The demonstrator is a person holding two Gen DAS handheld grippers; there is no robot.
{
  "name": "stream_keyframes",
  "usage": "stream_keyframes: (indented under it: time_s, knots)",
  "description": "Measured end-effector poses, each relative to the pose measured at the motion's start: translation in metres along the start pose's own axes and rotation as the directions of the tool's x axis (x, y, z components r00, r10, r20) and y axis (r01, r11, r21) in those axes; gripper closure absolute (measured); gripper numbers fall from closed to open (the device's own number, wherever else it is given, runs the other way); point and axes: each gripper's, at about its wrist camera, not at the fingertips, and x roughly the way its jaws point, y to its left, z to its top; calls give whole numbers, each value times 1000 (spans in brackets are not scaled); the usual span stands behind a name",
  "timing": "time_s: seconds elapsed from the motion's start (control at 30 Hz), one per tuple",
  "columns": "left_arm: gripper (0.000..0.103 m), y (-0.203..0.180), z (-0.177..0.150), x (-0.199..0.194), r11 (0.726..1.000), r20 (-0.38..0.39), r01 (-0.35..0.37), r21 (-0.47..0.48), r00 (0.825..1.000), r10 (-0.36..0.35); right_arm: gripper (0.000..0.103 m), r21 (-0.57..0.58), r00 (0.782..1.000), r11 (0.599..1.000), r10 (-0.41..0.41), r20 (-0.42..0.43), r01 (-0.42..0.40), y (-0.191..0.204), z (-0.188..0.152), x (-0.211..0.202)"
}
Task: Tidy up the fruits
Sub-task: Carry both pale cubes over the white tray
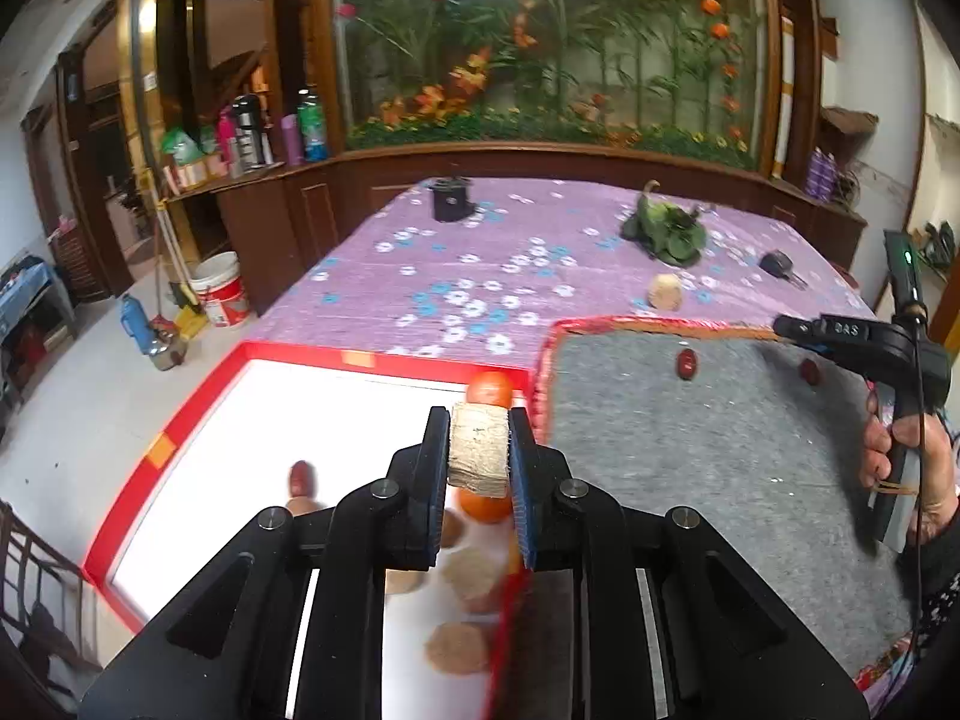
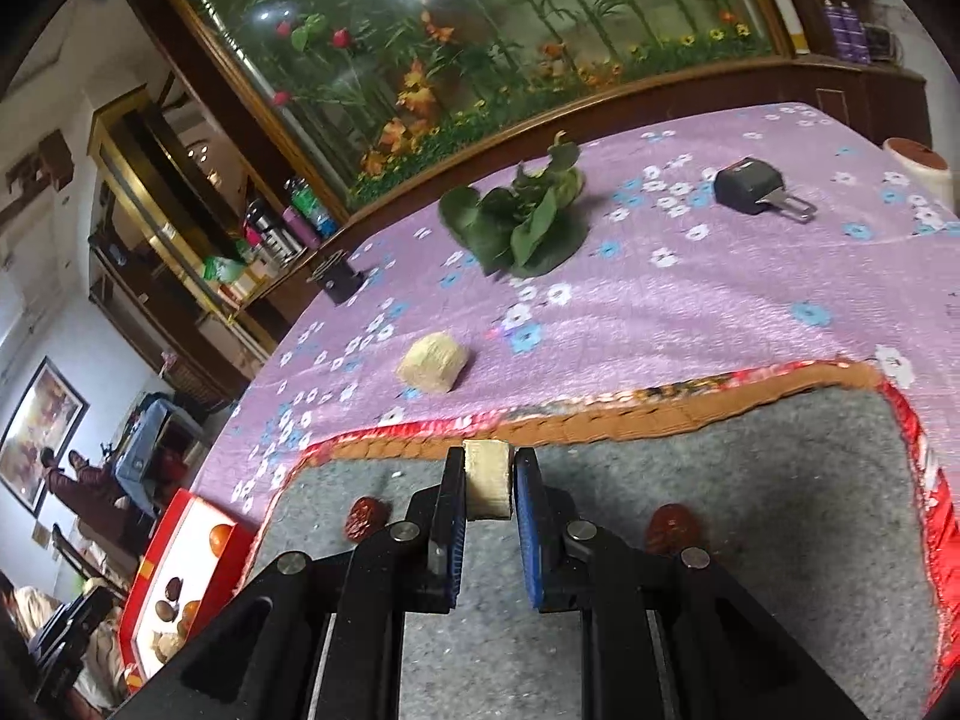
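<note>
My left gripper [image 1: 478,450] is shut on a tan fibrous block [image 1: 478,449] and holds it over the right side of the red-rimmed white box [image 1: 180,420]. The box holds oranges [image 1: 490,388], brown round fruits [image 1: 456,648] and a red date [image 1: 300,478]. My right gripper [image 2: 489,483] is shut on another tan block [image 2: 488,479] above the grey felt mat [image 2: 780,510]. Two red dates [image 2: 364,518] [image 2: 673,527] lie on the mat beside its fingers. The right gripper also shows in the left wrist view [image 1: 786,327].
A third tan block [image 2: 433,362] lies on the purple flowered tablecloth [image 2: 690,312]. Beyond it are a bunch of green leaves [image 2: 522,222], a black clip device [image 2: 750,185] and a black holder [image 1: 452,198]. A wooden cabinet with a flower display stands behind the table.
</note>
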Motion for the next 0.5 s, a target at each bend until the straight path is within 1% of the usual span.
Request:
stream_keyframes:
  time_s: [0.13,0.23,0.3,0.37,0.47,0.5]
  knots:
    - [85,19,-4,-3,999,13,-12,-39,1000,12,88,2,1000,1000,-30,1,30,-1,-4,0]
    - [85,35,-5,-5,998,18,-24,-58,1000,25,88,-8,1000,1000,-11,23,11,10,-6,-7]
    - [85,45,-5,-7,996,27,-37,-77,999,40,88,-27,999,999,28,37,-27,28,-8,-14]
    - [85,57,-5,-10,993,38,-56,-101,997,60,88,-61,996,995,84,42,-81,52,-12,-18]
    - [85,74,-5,-16,986,58,-87,-141,994,96,88,-133,984,976,177,27,-172,100,-24,-17]
    - [85,80,-5,-18,984,65,-95,-154,992,106,88,-152,977,966,214,11,-210,116,-28,-15]
